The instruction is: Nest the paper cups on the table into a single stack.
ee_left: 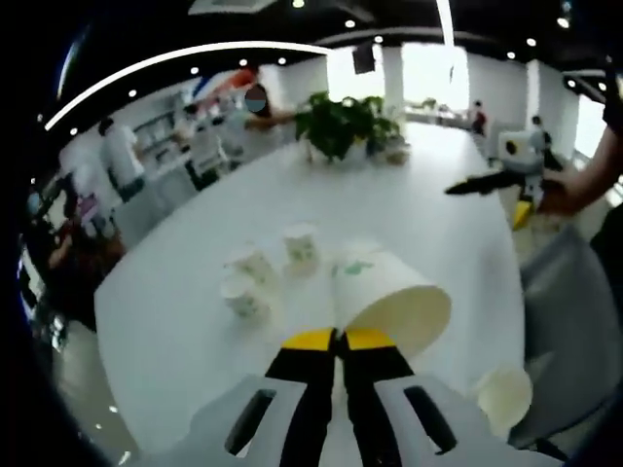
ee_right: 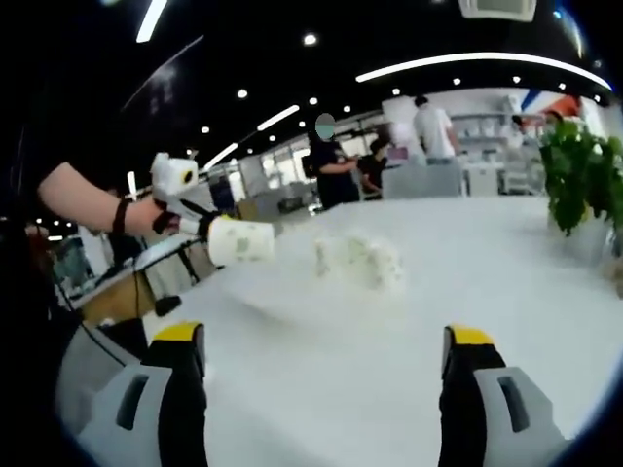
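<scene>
My left gripper (ee_left: 339,339) is shut on the rim of a white paper cup (ee_left: 389,297) with green print, held on its side above the white table (ee_left: 428,224). Three more printed cups (ee_left: 248,265) stand close together on the table just beyond it. Another cup (ee_left: 504,394) sits at the lower right near the table's edge. My right gripper (ee_right: 323,341) hangs open over the table with nothing between its jaws. From there the left gripper (ee_right: 200,226) shows at the left with its cup (ee_right: 241,240), and the cup cluster (ee_right: 358,258) is blurred at mid-table.
A potted green plant (ee_left: 341,125) stands at the table's far end, also (ee_right: 584,175). A grey chair back (ee_left: 574,321) is beside the table's right edge. Several people stand at counters behind the table. The right gripper (ee_left: 487,182) hovers over the far right edge.
</scene>
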Demonstrator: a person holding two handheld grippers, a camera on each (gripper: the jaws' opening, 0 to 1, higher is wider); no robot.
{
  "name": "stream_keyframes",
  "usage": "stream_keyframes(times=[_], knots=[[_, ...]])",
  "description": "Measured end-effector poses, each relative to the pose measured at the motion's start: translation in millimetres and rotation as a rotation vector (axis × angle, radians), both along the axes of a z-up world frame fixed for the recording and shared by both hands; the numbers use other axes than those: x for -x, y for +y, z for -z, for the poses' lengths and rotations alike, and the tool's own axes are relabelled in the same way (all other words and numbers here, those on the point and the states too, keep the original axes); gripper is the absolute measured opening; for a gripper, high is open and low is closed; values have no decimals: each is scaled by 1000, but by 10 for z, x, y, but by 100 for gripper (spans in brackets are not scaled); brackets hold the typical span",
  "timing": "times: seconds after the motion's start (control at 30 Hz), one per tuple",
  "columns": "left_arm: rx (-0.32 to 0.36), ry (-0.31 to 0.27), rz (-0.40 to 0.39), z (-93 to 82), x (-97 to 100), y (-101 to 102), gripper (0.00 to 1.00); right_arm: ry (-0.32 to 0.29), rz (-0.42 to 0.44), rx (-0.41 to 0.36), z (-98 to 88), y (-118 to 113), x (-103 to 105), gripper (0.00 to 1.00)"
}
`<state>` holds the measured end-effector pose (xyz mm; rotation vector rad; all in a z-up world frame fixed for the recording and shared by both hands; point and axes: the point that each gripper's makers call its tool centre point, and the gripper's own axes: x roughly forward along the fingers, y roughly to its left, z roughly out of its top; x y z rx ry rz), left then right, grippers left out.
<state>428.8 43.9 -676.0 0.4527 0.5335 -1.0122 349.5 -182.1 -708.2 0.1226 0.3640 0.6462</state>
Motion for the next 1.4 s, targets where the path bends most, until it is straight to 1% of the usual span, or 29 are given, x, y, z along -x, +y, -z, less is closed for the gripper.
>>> stream_keyframes(times=[0.1,0.13,0.17,0.2,0.27,0.33,0.4,0.47,0.5,0.63,0.67,0.73,0.77,0.83,0.87,0.9,0.93,0.97,1.03,1.07,1.1,1.17,1.2,1.23,1.27,1.3,1.37,1.4], knots=[[9,9,8,-40,62,22,0,0,14,-7,-27,-18,-36,99],[22,29,-1,-44,87,22,0,-5,16,-5,-34,-20,-50,99],[45,78,-33,-41,142,16,0,-8,18,-2,-49,-21,-65,99],[50,88,-33,-45,166,12,0,-9,18,-2,-51,-8,-79,99],[51,89,-19,-52,196,23,0,-6,18,0,-46,3,-92,99],[60,113,-14,-61,244,9,0,6,16,11,-34,16,-92,98],[60,135,-13,-70,274,2,0,2,21,9,-36,13,-98,98],[71,180,-16,-84,312,-9,0,2,23,8,-37,22,-99,98],[84,209,-13,-109,363,-34,0,2,24,11,-34,26,-103,98],[55,251,-4,-126,455,-71,0,6,21,14,-18,46,-112,98],[49,293,-6,-114,514,-76,0,6,20,13,-19,51,-113,98],[62,346,-10,-128,589,-108,0,6,20,13,-21,62,-111,98],[63,349,-7,-140,607,-115,0,6,19,12,-22,67,-111,98],[40,341,12,-148,664,-118,0,6,21,8,-28,75,-105,98],[-21,319,39,-118,715,-74,0,5,21,4,-31,78,-100,98],[-36,321,49,-114,756,-71,0,4,21,6,-27,80,-97,98],[-33,326,50,-117,773,-79,0,9,24,10,-13,78,-89,98],[-49,347,53,-101,829,-62,0,10,26,8,-10,75,-85,98],[-83,343,63,-89,892,-32,0,9,30,2,-11,65,-74,98],[-133,325,83,-57,931,17,0,8,32,5,-7,57,-70,98],[-150,329,87,-45,969,29,0,9,32,2,-8,59,-55,98],[-157,325,109,-38,1032,22,0,10,30,-20,-25,80,-31,98],[-173,335,108,-24,1068,43,0,6,30,-22,-31,85,-22,98],[-186,331,120,-14,1094,55,0,8,27,-16,-25,96,-11,98],[-220,322,137,8,1128,91,0,11,25,-11,-16,102,-2,98],[-228,322,137,12,1137,98,0,13,22,-10,-1,108,4,98],[-249,323,162,22,1201,105,0,16,22,-12,11,110,13,97],[-274,333,167,38,1242,135,0,16,23,-14,12,110,16,97]])
